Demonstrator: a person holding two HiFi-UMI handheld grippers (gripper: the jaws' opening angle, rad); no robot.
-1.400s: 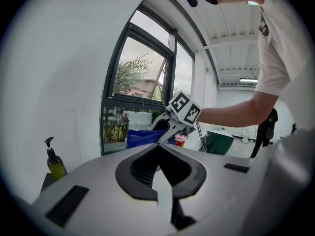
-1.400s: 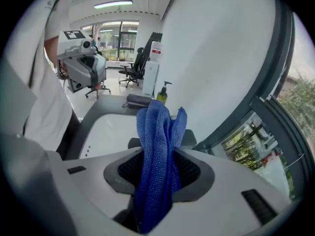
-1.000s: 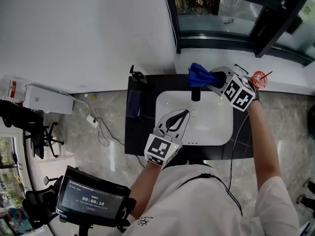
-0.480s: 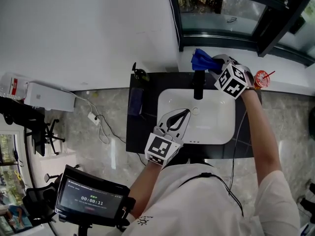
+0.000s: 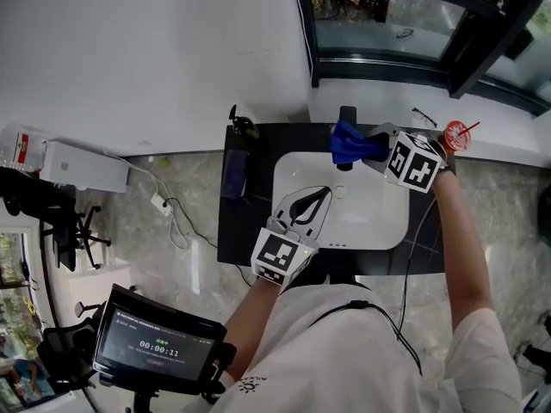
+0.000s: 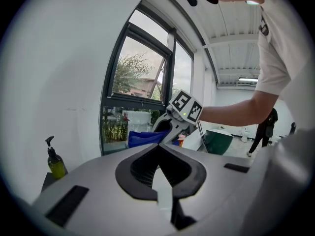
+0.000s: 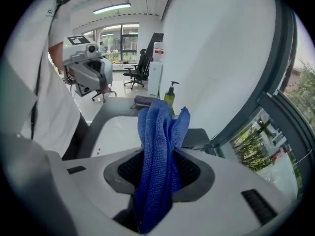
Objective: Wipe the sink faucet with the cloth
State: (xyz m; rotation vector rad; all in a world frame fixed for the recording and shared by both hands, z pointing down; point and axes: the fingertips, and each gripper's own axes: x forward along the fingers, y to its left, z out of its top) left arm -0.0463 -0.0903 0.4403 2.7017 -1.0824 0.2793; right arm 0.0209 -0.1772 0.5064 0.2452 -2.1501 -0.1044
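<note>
- At the far edge of the white sink [image 5: 366,218], the black faucet [image 5: 347,114] shows only its far end; the rest is covered from above by the blue cloth [image 5: 348,143].
- The right gripper [image 5: 367,146] comes in from the right of the faucet. Its jaws are clamped on the cloth [image 7: 160,127], which bunches up between them and stands out past the tips.
- Whether the cloth actually presses on the faucet cannot be confirmed from the head view.
- The left gripper [image 5: 317,201] is held over the near left part of the sink, pointing to the far side. Its jaws are closed tip to tip with nothing between them [image 6: 159,146].
- The sink sits in a black counter [image 5: 250,231].
- A soap bottle [image 5: 242,132] stands at the counter's far left corner, well apart from both grippers.
</note>
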